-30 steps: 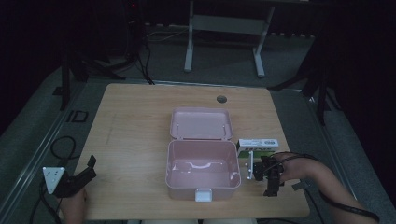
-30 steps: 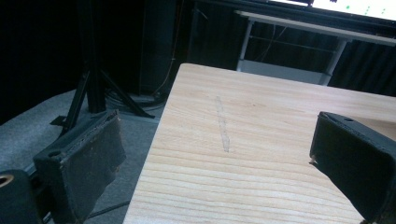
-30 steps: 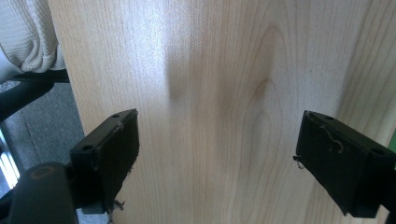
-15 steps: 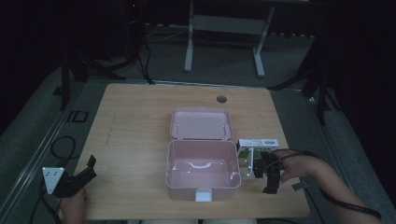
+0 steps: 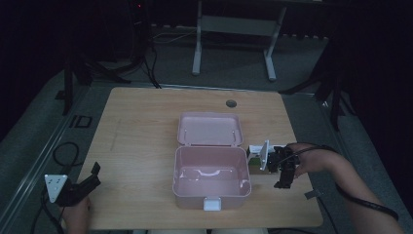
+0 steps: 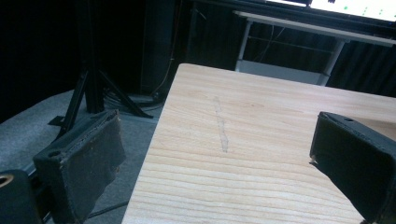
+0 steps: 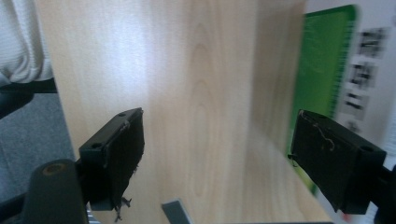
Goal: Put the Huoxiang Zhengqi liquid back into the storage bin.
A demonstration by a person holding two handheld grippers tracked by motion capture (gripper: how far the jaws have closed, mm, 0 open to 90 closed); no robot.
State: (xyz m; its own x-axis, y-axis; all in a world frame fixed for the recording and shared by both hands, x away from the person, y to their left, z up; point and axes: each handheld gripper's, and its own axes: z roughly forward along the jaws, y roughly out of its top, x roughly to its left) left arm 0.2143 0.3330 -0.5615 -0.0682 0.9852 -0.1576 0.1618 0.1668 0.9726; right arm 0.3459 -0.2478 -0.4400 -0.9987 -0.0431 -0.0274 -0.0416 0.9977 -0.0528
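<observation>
A pink case (image 5: 209, 197) lies open mid-table, its lid (image 5: 209, 129) flat behind it and its tub bare. Just right of it lies a white and green carton (image 5: 254, 155), seen large at the right edge of the right gripper view as the carton (image 7: 327, 70). My right gripper (image 5: 282, 181) hovers over the table beside that carton; its jaws (image 7: 219, 119) have just been closing a little but stand open over bare wood. At the near left corner my left gripper (image 5: 95, 175) is open, and bare wood lies between its jaws (image 6: 217, 126).
A round cable hole (image 5: 231, 103) sits near the table's far edge. A small grey strip (image 5: 311, 194) lies near the right front corner. Beyond the table stands a metal desk frame (image 5: 197, 44), with cables (image 5: 63, 151) and a stand's legs on the floor at left.
My right hand has lifted off the table and tilted, so it now covers more of the carton. The left gripper and the pink case have not moved.
</observation>
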